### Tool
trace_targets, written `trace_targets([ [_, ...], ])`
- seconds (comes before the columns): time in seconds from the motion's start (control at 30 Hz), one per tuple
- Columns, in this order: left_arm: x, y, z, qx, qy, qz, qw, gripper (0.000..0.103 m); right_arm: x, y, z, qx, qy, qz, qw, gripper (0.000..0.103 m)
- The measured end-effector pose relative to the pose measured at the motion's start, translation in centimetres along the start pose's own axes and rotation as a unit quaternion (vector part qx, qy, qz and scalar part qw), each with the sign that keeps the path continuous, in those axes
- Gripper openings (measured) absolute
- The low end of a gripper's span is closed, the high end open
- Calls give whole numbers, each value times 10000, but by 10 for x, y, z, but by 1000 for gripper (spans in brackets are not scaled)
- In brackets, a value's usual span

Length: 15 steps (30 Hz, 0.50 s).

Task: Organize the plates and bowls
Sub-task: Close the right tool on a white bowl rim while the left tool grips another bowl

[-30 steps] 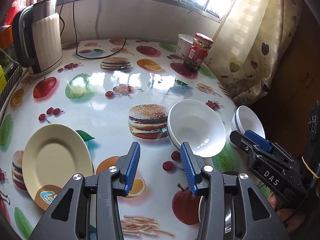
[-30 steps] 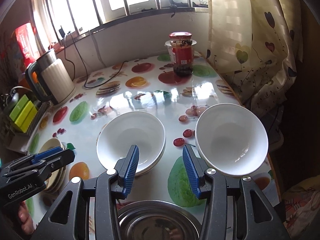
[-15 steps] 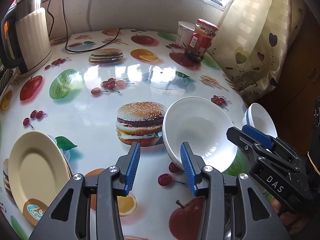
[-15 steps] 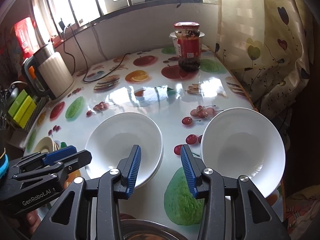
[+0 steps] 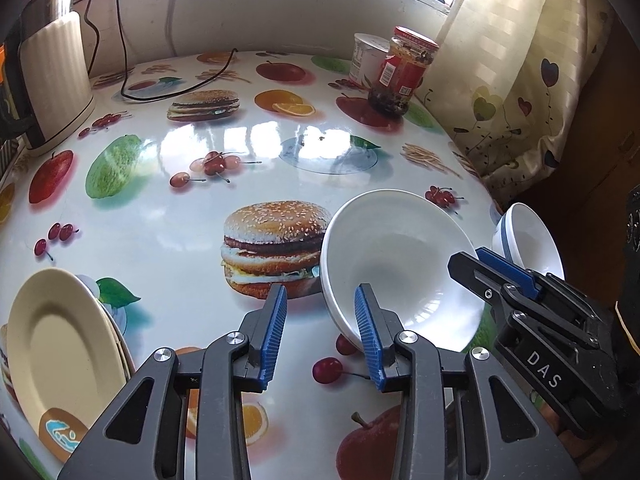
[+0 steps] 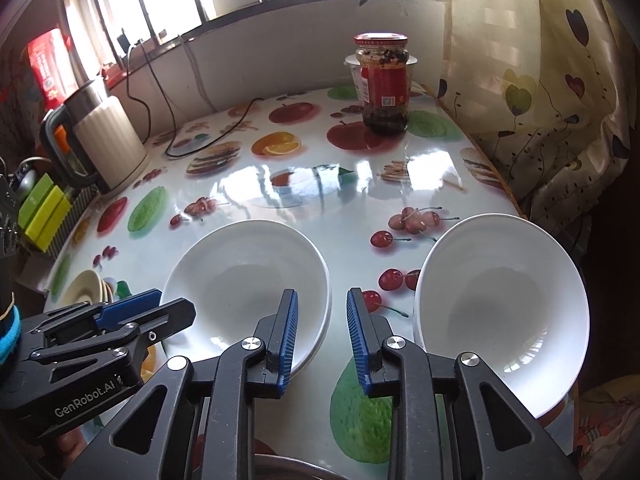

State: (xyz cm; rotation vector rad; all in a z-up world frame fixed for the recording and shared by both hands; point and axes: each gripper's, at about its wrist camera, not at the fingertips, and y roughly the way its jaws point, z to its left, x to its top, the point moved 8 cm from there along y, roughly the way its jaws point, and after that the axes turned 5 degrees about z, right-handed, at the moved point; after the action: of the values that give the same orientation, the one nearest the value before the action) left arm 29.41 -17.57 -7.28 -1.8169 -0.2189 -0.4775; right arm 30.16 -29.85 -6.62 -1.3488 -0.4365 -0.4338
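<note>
In the left wrist view, the left gripper (image 5: 320,330) is seen with its blue-padded fingers (image 5: 273,330) parted and nothing held between them. The near rim of a stack of white bowls (image 5: 396,268) lies just at the right-hand finger, outside the gap. A second white bowl (image 5: 532,240) is placed at the table's right edge, partly hidden behind the right gripper (image 5: 492,268). A cream plate (image 5: 60,340) is stacked on others at the lower left of the fruit-and-burger-printed table (image 5: 168,232). A red-lidded jar (image 5: 396,76) and a white tub (image 5: 368,60) are set at the far side, an electric kettle (image 5: 56,80) at the far left.

In the right wrist view, the right gripper (image 6: 322,332) is likewise spread and empty, held between the stacked bowls (image 6: 248,284) and the single bowl (image 6: 504,308). The left gripper (image 6: 132,312) is seen at lower left; whether it is parted cannot be told here.
</note>
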Motion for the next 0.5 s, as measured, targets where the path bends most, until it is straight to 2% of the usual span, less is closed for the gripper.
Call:
trace_targets([
  [0.2,1,2,-2,18,46,2,10000,31,1,1,-1,-2,-5,-16,10000,18],
  [0.37,1,3,-6,31,152,-27,9999,19,2,2,-2,28,4,-23,10000,14],
  [0.5,2,2,-8,31,155,-25,9999,16,2,2,-1,43,1,-30,10000,11],
])
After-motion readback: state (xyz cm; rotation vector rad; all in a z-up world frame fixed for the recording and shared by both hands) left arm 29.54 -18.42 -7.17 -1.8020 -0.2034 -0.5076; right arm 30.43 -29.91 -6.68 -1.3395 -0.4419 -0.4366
